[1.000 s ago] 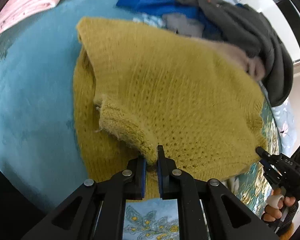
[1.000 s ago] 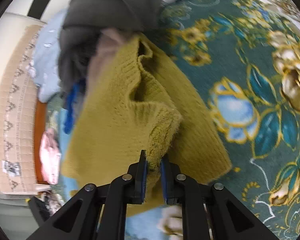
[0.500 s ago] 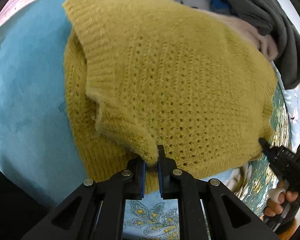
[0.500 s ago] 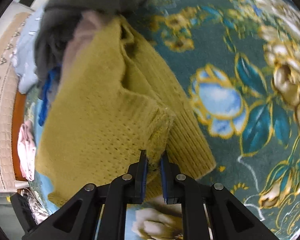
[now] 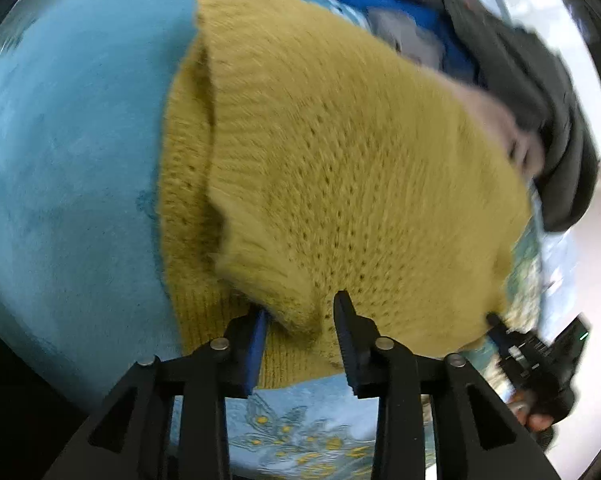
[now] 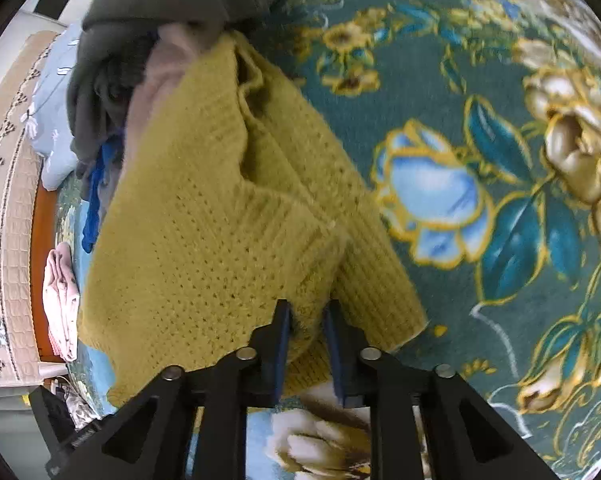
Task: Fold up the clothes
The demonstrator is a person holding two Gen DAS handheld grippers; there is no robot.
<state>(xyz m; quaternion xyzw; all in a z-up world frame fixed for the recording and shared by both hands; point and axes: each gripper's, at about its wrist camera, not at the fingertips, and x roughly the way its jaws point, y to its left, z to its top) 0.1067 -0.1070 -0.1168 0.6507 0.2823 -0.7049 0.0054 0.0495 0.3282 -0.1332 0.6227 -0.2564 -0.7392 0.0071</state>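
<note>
A mustard-yellow knit sweater [image 5: 340,168] lies folded over on the bed, its upper layer laid over the lower one. My left gripper [image 5: 300,320] is open, its jaws spread around the sweater's ribbed corner, which rests loose between them. In the right wrist view the same sweater [image 6: 204,216] fills the middle. My right gripper [image 6: 306,320] has its jaws slightly parted around the other ribbed corner, and the knit still sits between the blue pads [image 6: 281,332]. The right gripper also shows in the left wrist view [image 5: 532,356], held by a hand.
A pile of dark grey, blue and pale pink clothes [image 5: 512,64] lies behind the sweater. The bedspread is plain light blue [image 5: 60,160] on one side and teal with large flowers [image 6: 480,184] on the other. Folded pink clothes [image 6: 62,296] lie at the far edge.
My left gripper has opened and let go of the sweater corner. My right gripper's jaws have parted a little. The folded layer has settled onto the lower one.
</note>
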